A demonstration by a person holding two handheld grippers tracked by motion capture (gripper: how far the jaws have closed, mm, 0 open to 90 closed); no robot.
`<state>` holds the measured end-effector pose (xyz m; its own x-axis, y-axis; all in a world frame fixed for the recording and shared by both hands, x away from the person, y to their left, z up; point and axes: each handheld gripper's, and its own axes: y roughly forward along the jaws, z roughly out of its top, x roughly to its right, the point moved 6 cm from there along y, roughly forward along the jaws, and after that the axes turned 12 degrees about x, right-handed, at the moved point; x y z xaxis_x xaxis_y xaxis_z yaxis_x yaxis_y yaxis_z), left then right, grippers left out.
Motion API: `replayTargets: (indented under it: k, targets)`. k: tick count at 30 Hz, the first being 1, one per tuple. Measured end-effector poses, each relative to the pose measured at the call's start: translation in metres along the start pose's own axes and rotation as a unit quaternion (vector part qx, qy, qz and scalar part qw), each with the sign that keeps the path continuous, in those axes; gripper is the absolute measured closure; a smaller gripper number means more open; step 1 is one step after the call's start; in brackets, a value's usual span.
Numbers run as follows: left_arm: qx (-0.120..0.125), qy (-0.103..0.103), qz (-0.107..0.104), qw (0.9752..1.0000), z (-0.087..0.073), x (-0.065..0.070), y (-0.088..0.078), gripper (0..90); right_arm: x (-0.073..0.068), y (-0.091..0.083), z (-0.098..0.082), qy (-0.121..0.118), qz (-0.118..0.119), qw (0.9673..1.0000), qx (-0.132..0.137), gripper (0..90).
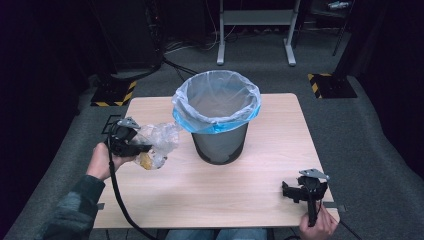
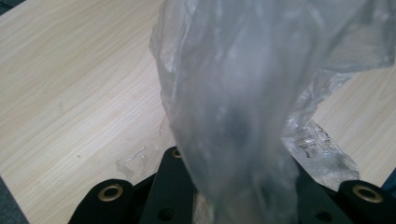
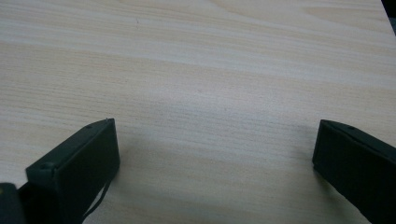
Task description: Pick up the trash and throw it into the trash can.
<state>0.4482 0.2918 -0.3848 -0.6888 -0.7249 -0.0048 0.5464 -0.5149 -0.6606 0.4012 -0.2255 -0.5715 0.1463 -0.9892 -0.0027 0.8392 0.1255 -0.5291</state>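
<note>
a dim room with grey carpet, hazard-striped feet and a metal stand behind; in front of you a pale wood counter (image 1: 250, 190) with a bin at its middle.

start at your left. your left gripper (image 1: 142, 148) has its fingers clamped on a crumpled clear plastic bag (image 1: 157, 142); in the left gripper view the film (image 2: 243, 102) rises straight out from between the fingers and spills past their tips, with something yellowish low in the bundle in the high view. the bag looks lifted, or barely brushing the wood, i cannot tell which. just beyond the fingertips, toward the centre, stands the dark mesh bin (image 1: 220, 145), its clear-and-blue liner (image 1: 217, 107) folded over the rim and the mouth standing wide.

so you seem to be in the carry step: rubbish picked up, not yet dropped. the next move calls for raising the fingers above the liner's rim, since the bag hangs below that height now, then carrying it over the mouth before you let go. watch that trailing film does not snag the liner's edge.

at your right, the right gripper (image 1: 295, 191) rests low at the near corner, its fingers (image 3: 79, 163) spread wide with bare wood between them, well apart from the bin.
</note>
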Motion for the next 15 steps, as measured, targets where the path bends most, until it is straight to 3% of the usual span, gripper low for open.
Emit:
replayTargets:
  k: [15]
  targets:
    - [0.008,0.019,0.007,0.9998,0.029,-0.008,-0.026,82.1,0.0,0.0,0.0,0.0,0.0,1.0,0.0,0.0]
